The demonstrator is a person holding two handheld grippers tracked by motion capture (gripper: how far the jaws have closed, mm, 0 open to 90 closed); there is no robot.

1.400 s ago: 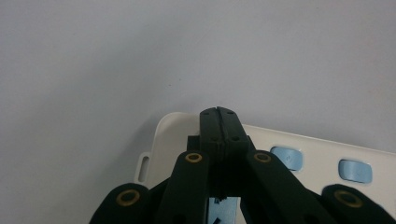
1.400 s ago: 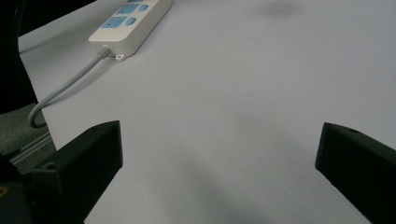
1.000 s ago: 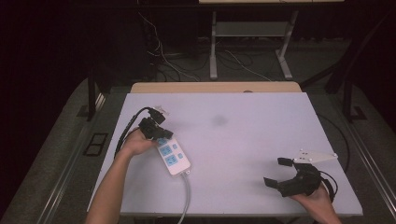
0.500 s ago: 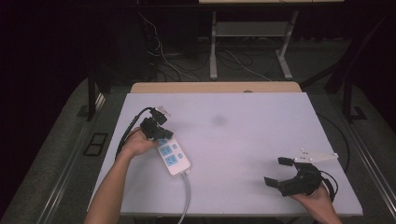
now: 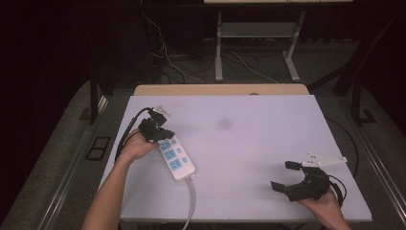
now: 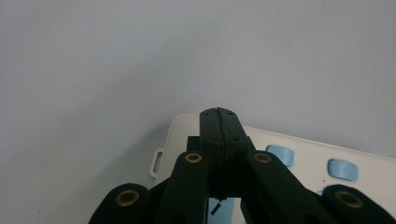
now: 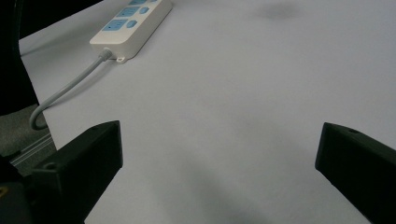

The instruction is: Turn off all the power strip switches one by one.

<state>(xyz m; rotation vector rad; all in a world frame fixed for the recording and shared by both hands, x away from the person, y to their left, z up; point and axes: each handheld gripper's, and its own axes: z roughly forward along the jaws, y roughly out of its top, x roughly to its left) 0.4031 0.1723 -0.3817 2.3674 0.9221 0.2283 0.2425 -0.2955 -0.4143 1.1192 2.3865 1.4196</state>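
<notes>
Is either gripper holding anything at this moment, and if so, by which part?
Nothing is held. The left gripper has its jaws shut together, tips over the far end of the white power strip. The right gripper is open over the bare table.

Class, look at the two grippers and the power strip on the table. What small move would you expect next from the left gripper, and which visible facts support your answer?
Probably a short press or nudge with the left gripper: its jaws are shut together, with nothing seen between them, at the power strip's far end. The right gripper sits open, well away near the table's right edge, so it seems idle.
</notes>
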